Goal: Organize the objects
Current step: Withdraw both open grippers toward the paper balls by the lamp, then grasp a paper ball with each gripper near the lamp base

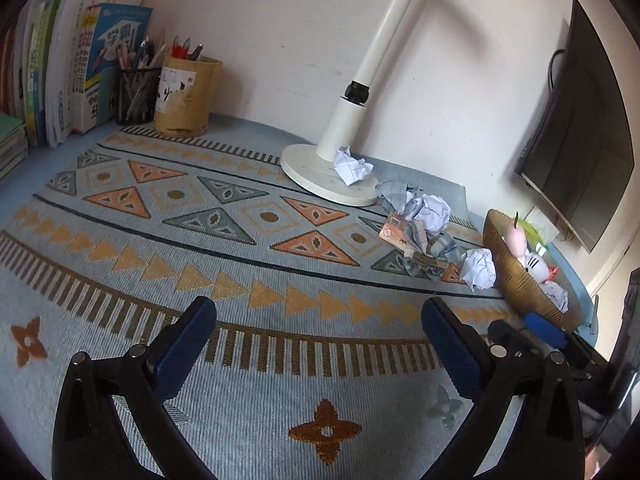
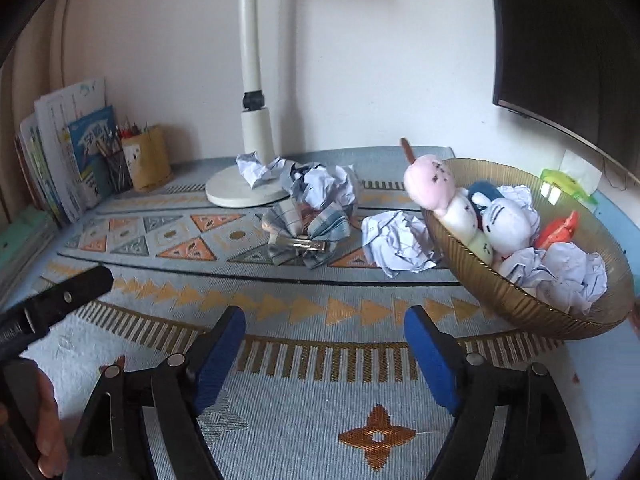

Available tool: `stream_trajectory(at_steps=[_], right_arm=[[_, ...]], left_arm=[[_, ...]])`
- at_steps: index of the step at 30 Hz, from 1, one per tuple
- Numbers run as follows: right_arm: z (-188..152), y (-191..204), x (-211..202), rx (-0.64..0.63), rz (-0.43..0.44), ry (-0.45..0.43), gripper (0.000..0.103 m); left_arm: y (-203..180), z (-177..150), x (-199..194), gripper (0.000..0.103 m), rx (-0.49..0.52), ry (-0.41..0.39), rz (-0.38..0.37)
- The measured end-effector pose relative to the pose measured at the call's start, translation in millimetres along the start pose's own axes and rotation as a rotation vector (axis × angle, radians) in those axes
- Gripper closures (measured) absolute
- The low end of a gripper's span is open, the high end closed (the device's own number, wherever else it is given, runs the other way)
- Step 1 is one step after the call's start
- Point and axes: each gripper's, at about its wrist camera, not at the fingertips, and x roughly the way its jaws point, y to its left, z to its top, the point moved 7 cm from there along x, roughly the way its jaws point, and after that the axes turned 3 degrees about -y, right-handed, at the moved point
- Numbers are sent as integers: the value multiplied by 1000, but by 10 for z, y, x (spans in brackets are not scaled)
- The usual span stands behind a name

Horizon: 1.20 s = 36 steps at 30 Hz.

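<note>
Several crumpled paper balls lie on the patterned mat (image 1: 132,280): one on the lamp base (image 1: 350,166) (image 2: 256,168), one by the checked cloth (image 1: 434,212) (image 2: 324,188), one against the bowl (image 1: 480,268) (image 2: 396,240). The checked cloth (image 1: 436,248) (image 2: 316,228) is bunched over a small flat box. A brown ribbed bowl (image 1: 516,280) (image 2: 520,300) holds plush toys (image 2: 432,184) and crumpled paper (image 2: 568,272). My left gripper (image 1: 319,312) hangs open over bare mat, well short of the papers. My right gripper (image 2: 325,318) is open too, with the bowl to its right.
A white lamp base (image 1: 312,172) (image 2: 236,194) stands at the back wall. Pen cups (image 1: 186,96) and upright books (image 1: 80,68) fill the back left corner. A dark monitor (image 1: 580,128) (image 2: 568,40) stands at the right. A hand (image 2: 44,420) holds the other gripper at the left.
</note>
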Motion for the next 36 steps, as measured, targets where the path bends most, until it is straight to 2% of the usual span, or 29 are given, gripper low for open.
stream_trajectory(at_steps=[2,4,7,16,22,26,27,28,29,30,33,36], right_arm=[[-18,58,4,-33,-10,3,19],[-29,109,-21,-67,-21,-3,12],[-26,130,-17,-80,-22,-9,5],[-34,56,7,-40,-22,2,3],[-38,70,20,-45,-18,5,4],[-34,72,93,-34,24,47,4],[-24,78,137,-19,69,80,13],[-3,82,161,7,115,106,26],[63,92,181,38,161,138,27],[134,100,190,53,168,149,27],[523,161,259,69,141,138,27],[889,248,501,-21,36,182,27]], left_arm=[[30,17,-14,1,-24,-5,-6],[66,17,-5,1,-45,-1,-12],[110,23,10,1,-73,6,-17],[218,25,7,1,-139,8,-30],[108,15,5,1,-61,-2,10],[44,-11,90,1,-1,55,34],[16,-3,104,1,25,75,28],[-12,60,105,1,61,92,29],[-17,146,89,1,73,90,27],[-9,272,72,1,67,77,16],[-30,721,177,1,46,75,-47],[-132,1065,476,1,117,63,-64]])
